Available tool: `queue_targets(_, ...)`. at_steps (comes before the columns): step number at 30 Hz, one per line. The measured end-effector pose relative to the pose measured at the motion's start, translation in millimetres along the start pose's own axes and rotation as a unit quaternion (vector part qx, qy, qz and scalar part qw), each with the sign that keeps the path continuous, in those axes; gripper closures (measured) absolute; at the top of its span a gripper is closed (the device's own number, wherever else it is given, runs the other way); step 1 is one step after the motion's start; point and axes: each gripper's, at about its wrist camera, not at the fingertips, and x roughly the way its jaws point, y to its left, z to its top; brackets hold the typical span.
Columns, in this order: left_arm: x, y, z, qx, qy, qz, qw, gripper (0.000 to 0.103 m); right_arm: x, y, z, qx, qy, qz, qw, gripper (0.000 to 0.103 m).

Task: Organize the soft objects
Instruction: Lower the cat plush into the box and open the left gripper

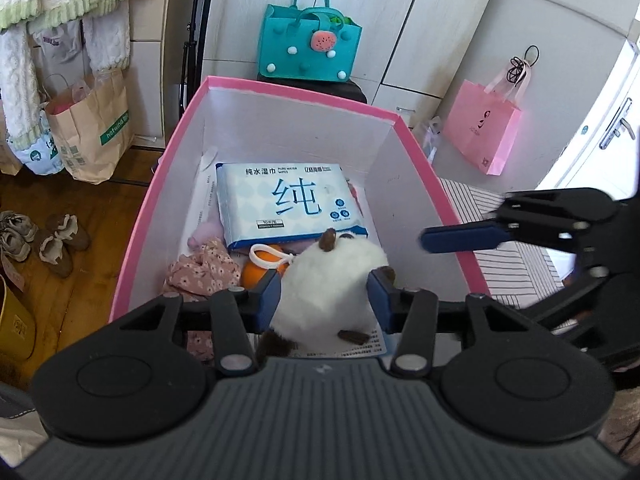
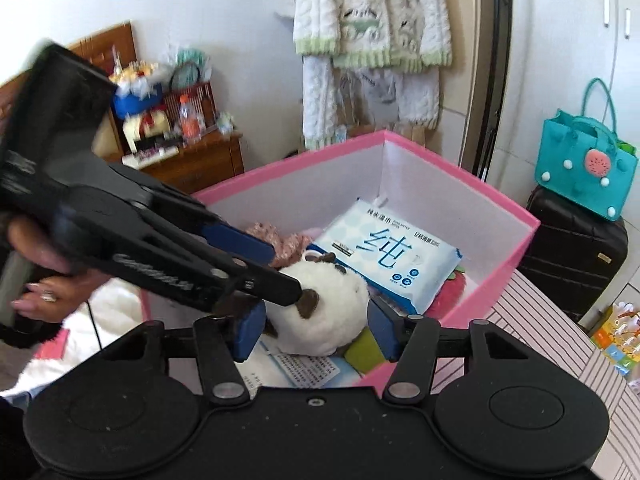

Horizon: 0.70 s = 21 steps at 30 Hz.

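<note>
A wooden floor (image 1: 80, 276) and white cabinets (image 1: 460, 32) are seen around the striped surface (image 1: 516, 256). On it a pink box (image 1: 276, 88) is set, with a wipes pack (image 1: 288, 204) inside. The white plush toy (image 1: 328, 288) is flanked by the released left gripper (image 1: 326, 300); the right gripper (image 2: 316, 332) is spread wide, holding nothing.
</note>
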Motion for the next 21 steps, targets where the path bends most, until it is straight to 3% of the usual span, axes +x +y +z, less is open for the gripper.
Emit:
queue_targets(6, 13, -5, -5, 0.002, 0.022, -0.008, 0.9997, 0.056, -37, 2, -16, 0.027, -0.051, -0.020, 0.998, 0.041)
queue_targets(15, 6, -18, -10, 0.004, -0.008, 0.031, 0.9995, 0.056, -67, -2, -35, 0.073, -0.087, -0.050, 0.992, 0.039)
queue_targets(21, -18, -43, -23, 0.054, -0.058, 0.079, 0.9937, 0.053, -70, -8, -49, 0.106, -0.081, -0.107, 0.985, 0.036)
